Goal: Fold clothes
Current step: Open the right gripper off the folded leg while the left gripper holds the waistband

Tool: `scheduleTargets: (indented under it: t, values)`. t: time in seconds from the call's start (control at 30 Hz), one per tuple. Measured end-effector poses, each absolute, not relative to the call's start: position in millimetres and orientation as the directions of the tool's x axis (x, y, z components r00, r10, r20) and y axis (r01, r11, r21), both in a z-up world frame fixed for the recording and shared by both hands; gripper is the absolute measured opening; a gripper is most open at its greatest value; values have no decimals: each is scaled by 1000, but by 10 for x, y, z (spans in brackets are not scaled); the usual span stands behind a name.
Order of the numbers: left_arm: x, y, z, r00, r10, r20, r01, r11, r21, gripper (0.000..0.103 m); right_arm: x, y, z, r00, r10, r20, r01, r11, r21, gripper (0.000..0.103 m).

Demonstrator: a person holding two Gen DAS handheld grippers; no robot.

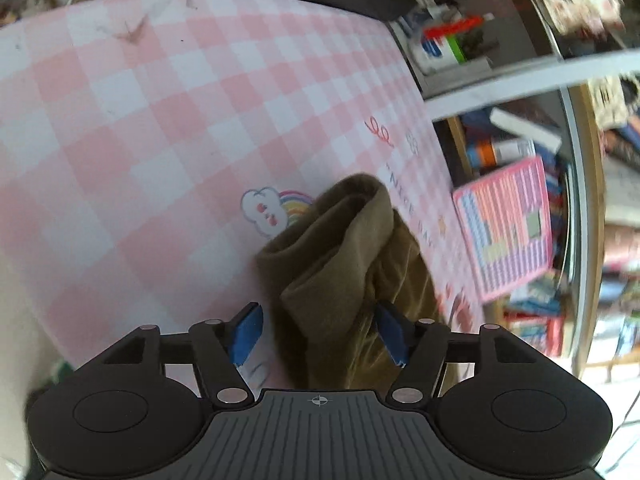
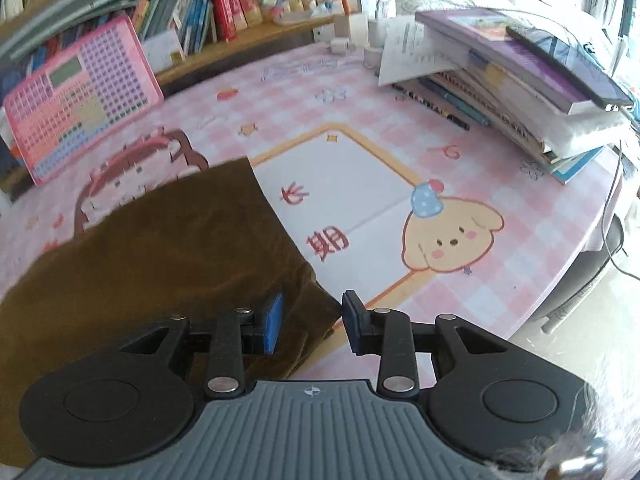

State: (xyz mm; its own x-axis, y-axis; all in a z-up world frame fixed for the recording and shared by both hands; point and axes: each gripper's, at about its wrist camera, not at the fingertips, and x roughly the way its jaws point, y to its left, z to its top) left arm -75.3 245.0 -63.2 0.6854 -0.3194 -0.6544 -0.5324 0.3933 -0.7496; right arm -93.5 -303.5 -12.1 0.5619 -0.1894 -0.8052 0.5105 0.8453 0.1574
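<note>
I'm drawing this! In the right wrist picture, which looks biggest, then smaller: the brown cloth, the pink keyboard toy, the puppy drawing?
1. brown cloth, though it lies nearest the camera
2. pink keyboard toy
3. puppy drawing

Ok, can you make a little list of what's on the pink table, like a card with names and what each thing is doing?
cloth: brown garment, folded over, lying on the table
table cover: pink checked mat with cartoon pictures
left gripper: open, bunched end of the garment between its blue pads, not squeezed
right gripper: open, at the garment's near corner
puppy picture: uncovered, right of the garment
pink keypad toy: leaning at the table's far left edge
book stack: far right on the table
</note>
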Motion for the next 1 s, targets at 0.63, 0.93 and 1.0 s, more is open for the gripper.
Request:
scheduleTargets:
  t: [0.63,0.93,1.0]
  values:
    - [-297,2624,-525,756,-242,-608,-411,548,-729,18,-380,-2727,-359,626,-106,-773,394,898,196,15]
    - [-456,2744,-827,750,-243,-615,-459,478,-749,49,-488,-2507,-296,628,-146,-765,384,912,141,39]
    - [-504,2769,-856,751,-246,-613,-459,474,-751,55,-578,-2439,-248,639,-149,-755,384,912,145,40]
